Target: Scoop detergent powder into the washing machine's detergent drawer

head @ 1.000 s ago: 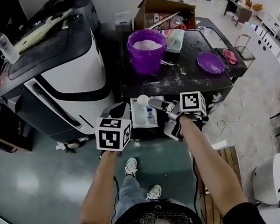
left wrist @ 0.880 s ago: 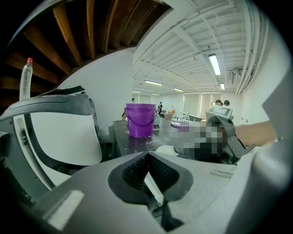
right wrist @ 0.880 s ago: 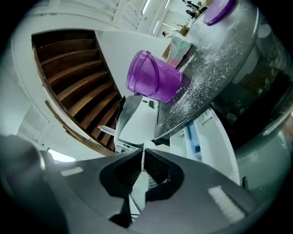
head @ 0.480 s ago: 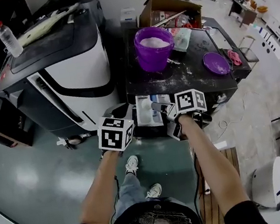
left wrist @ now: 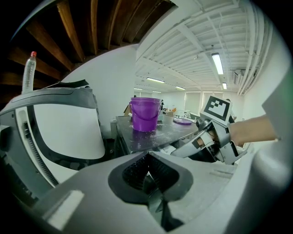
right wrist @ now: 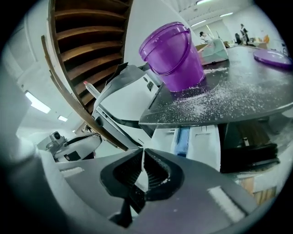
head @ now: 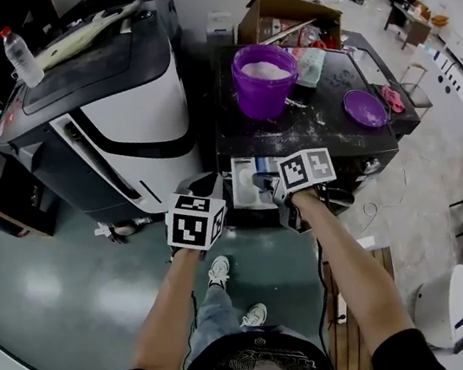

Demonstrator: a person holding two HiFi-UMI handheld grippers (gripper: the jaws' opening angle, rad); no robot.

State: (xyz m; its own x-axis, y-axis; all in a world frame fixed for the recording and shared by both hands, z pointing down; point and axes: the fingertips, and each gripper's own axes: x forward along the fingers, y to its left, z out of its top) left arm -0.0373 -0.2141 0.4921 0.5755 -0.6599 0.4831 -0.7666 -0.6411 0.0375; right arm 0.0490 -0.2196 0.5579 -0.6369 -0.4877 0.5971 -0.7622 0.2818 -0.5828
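The purple bucket (head: 264, 77) holds white detergent powder and stands on the powder-dusted black top (head: 328, 133). Below its front edge the white detergent drawer (head: 247, 184) is pulled out; the right gripper view shows its blue insert (right wrist: 182, 139). My right gripper (head: 260, 181) is right over the drawer, shut on a thin white scoop handle (right wrist: 143, 176); the scoop's bowl is hidden. My left gripper (head: 200, 183) hangs just left of the drawer, its jaws closed together with nothing seen between them. From the left gripper view the right gripper (left wrist: 201, 139) and the bucket (left wrist: 145, 114) show.
A large black-and-white machine (head: 105, 113) with a water bottle (head: 20, 55) on top stands at the left. A purple lid (head: 365, 106) lies on the black top's right side, and an open cardboard box (head: 287, 17) sits behind the bucket. The floor is green-grey.
A second ago the right gripper held a heaped white scoop above the drawer. It has since come down over the drawer, and the scoop's bowl no longer shows. The left gripper barely moved.
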